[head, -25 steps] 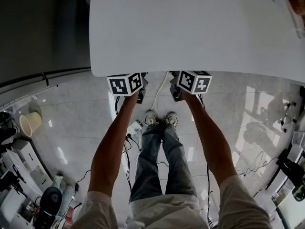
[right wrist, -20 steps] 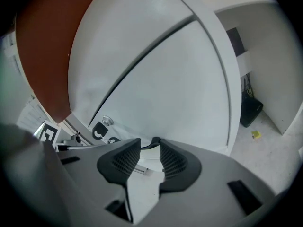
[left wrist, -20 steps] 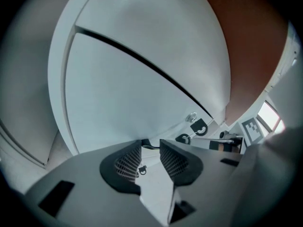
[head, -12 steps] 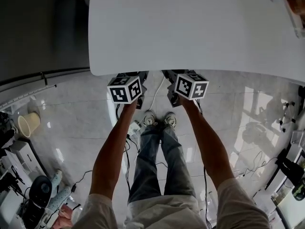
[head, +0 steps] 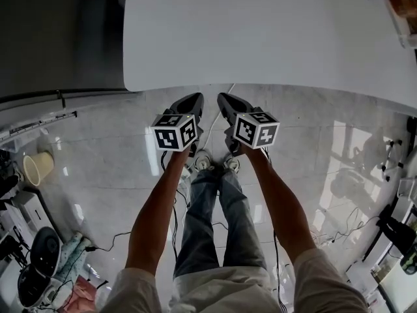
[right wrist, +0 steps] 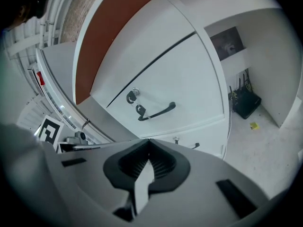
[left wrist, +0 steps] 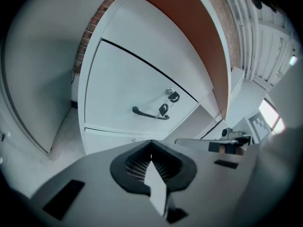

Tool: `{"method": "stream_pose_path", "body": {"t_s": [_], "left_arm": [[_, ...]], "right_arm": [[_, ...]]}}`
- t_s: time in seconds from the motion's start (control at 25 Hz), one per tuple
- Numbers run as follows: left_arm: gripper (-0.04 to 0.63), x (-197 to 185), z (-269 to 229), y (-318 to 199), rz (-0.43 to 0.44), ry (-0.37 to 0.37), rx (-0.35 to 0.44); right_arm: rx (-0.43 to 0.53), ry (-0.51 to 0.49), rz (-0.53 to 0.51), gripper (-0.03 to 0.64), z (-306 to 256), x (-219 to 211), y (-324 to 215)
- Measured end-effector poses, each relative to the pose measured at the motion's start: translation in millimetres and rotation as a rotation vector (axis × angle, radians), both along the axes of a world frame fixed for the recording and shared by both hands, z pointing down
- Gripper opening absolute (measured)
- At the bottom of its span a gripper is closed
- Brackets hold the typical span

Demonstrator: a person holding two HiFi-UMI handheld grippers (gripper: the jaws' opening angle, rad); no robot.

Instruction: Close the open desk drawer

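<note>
left gripper (head: 197, 98) and right gripper (head: 222, 98) have just closed fully, empty, facing the drawer (left wrist: 124, 82).

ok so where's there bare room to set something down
The white desk top is bare across its left and middle; only its far right corner holds clutter. The floor between desk edge and bucket is bare too. Crowded: cables by the shoes, gear lower left.

the head view looks steeply down over the desk (head: 260, 31), while both gripper views face its drawer front (left wrist: 137, 89) from nearby.
</note>
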State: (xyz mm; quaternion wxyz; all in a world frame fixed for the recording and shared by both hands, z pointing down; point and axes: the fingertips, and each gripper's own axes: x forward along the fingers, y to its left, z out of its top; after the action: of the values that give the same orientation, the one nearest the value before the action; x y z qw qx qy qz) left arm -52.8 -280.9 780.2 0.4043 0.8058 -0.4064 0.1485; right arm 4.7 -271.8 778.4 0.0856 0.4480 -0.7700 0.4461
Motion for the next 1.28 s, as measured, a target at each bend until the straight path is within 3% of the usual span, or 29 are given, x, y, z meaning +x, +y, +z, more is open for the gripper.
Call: {"method": "stream_pose_path", "body": {"t_s": [0.28, 0.64, 1.0, 1.28], "left_arm": [[0.012, 9.3, -30.9, 17.0, 0.008, 0.002, 0.063], [0.012, 25.7, -159.2, 49.3, 0.094, -0.055, 0.308], [0.012, 15.2, -291.1, 108.8, 0.082, -0.02, 0.419], [0.012, 9.6, -362.3, 150.9, 0.056, 0.018, 0.486]], "right_arm": [[0.068, 0.046, 0.03, 0.018, -30.1, 12.5, 19.8], [0.272, 0.086, 0.089, 0.018, -159.2, 32.6, 55.4], [0.401, 0.2, 0.086, 0.018, -291.6, 36.3, 112.7], [0.493, 0.246, 0.061, 0.017, -370.4, 24.3, 155.0]]}}
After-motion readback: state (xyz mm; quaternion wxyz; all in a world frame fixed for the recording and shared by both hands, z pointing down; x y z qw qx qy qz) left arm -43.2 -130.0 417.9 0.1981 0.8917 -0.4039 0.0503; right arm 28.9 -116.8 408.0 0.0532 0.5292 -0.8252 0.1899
